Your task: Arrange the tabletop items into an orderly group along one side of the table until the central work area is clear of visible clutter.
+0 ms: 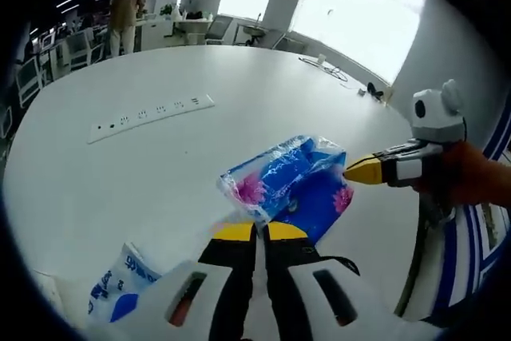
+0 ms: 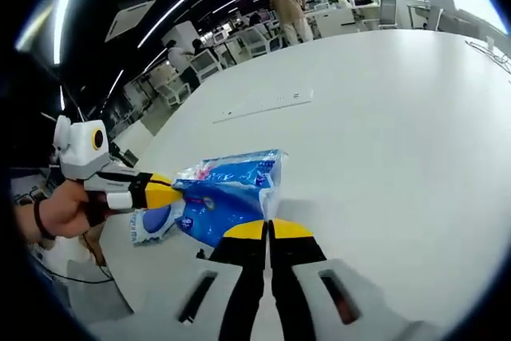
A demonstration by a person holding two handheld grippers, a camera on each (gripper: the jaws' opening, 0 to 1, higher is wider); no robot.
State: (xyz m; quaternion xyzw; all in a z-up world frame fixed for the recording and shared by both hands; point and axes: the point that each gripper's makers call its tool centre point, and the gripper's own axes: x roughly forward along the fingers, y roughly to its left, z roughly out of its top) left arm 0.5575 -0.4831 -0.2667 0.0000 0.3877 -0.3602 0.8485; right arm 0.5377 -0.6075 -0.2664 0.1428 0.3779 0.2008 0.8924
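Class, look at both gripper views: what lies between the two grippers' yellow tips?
The blue tissue pack lies between them: left gripper at one edge, right gripper at the other, seen in both views.

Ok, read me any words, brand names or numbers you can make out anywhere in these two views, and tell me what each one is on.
None can be read.
Blue tissue pack: pink flower print and pale marks, too blurred to read.
Second blue and white pack: blue marks, possibly lettering, too small to read.
White power strip: sockets, with no legible label.
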